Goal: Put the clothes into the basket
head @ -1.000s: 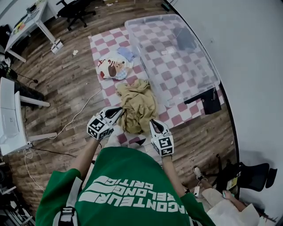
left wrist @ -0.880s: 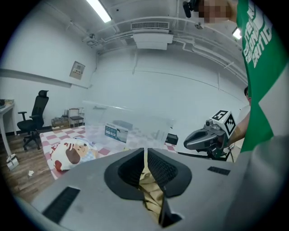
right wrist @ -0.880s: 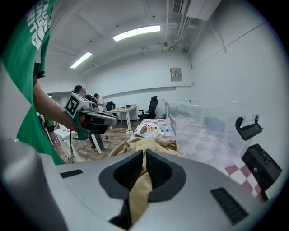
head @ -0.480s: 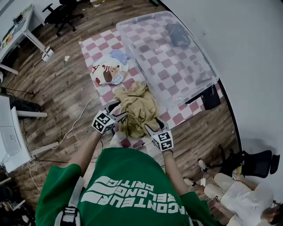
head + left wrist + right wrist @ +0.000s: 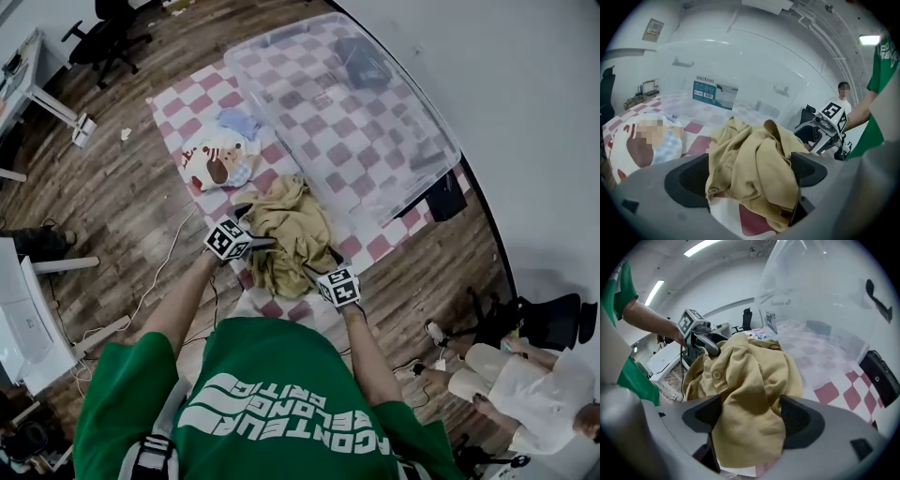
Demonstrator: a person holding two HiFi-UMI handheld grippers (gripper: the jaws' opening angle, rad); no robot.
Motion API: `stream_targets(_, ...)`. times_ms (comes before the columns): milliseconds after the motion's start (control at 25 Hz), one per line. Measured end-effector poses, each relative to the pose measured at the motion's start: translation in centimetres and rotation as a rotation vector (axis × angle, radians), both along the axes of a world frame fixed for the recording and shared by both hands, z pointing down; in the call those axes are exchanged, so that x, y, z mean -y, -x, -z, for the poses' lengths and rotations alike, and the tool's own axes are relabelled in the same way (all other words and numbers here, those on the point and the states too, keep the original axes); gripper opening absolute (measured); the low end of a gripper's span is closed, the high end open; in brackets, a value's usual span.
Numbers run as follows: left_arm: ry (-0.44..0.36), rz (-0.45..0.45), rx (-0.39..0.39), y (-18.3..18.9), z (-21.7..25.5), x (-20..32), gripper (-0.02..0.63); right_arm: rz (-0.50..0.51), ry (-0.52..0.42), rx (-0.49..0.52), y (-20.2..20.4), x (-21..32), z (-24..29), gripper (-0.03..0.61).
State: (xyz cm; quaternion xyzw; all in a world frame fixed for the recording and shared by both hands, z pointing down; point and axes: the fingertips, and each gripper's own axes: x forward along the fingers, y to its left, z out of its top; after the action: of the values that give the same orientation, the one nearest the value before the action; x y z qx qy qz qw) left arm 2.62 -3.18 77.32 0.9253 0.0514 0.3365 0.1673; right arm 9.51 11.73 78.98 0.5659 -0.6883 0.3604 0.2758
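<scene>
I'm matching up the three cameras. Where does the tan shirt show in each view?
Head view: the tan shirt lies crumpled at centre on the checkered mat, beside the clear bin.
Left gripper view: lower centre, close up.
Right gripper view: lower centre, close up.
Shared landmark: the clear bin, behind the shirt in all three.

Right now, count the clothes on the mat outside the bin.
3: tan garment at the near end of the mat, white printed garment beyond it, small blue piece farthest. More may hide underneath.
</scene>
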Motion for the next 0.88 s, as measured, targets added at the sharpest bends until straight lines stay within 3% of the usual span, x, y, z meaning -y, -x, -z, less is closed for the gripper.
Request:
stream_targets(200, 0.093, -0.068, 0.045, -0.8, -2.2, -0.2, 0.522, -0.015, 0.056, 0.0, 0.0, 1.2, -2.4, 0.383)
stream_targets(400, 0.175, -0.076, 0.06, -1.7, -3.8, -1.0, 0.522, -0.035, 0.063, -0.028, 0.0, 1.7, -3.6, 0.383)
stream_targets(760, 0.234, -0.054, 0.068, -2.5, -4.3, -2.4, 0.514, -0.013, 0.16, -0.003, 0.0, 2.3, -5.2, 0.379)
stream_targets(880, 0.253, -0.046, 0.052, -2.6, -3.9, -3.0, 0.479, 0.001, 0.17, 0.002, 0.3, 2.3, -4.7, 0.351)
